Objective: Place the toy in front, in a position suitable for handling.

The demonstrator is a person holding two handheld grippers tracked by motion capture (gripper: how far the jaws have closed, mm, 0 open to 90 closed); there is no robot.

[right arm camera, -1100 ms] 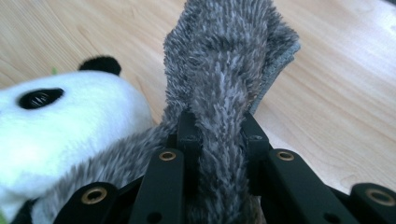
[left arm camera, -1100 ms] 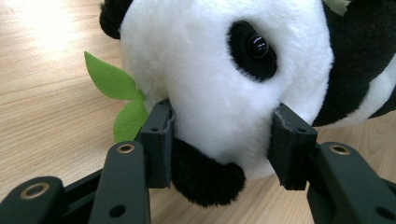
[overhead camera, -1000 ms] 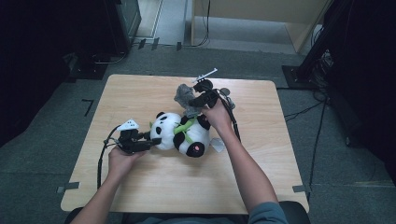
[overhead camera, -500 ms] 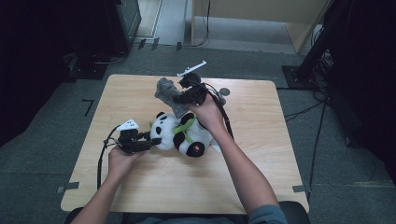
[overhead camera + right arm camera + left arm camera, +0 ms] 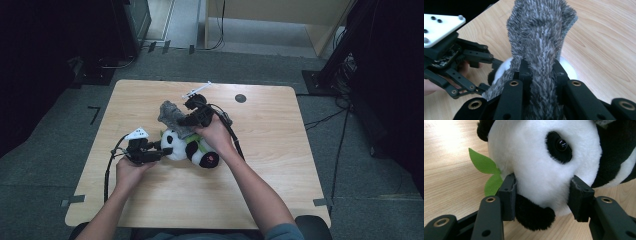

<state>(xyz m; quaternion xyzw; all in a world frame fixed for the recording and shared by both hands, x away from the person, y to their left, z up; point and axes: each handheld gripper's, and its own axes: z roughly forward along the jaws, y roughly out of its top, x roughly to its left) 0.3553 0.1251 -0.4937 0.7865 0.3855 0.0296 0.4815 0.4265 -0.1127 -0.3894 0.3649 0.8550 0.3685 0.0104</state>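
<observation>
On the wooden table (image 5: 280, 165), seen from the high view, the left gripper (image 5: 161, 151) sits at the left, level with the tabletop, its tips at the head of a panda (image 5: 192, 147) that lies on its side near the table's middle. Just right of it and a little farther back, the right gripper (image 5: 186, 120) is held above the panda with a grey plush (image 5: 172, 116) in its jaws; the plush hangs off to the left of the hand, over the panda's upper side. A small dark disc (image 5: 240, 98) lies on the table farther right, well apart from both toys.

The left gripper view gives what the high view cannot: the left gripper (image 5: 541, 192) is clamped on the panda's (image 5: 544, 162) white head, one pad pressed into each cheek, a black ear below between them and a black eye patch above. Two green felt leaves (image 5: 484, 165) stick out at the left, against the wood.

The right gripper view shows the right gripper (image 5: 540, 70) pinched tight on the grey plush (image 5: 539, 32), the shaggy fur squeezed into a narrow strip between the jaws. At its left the left gripper's frame and white plate appear, with the panda's white fur behind the plush.
</observation>
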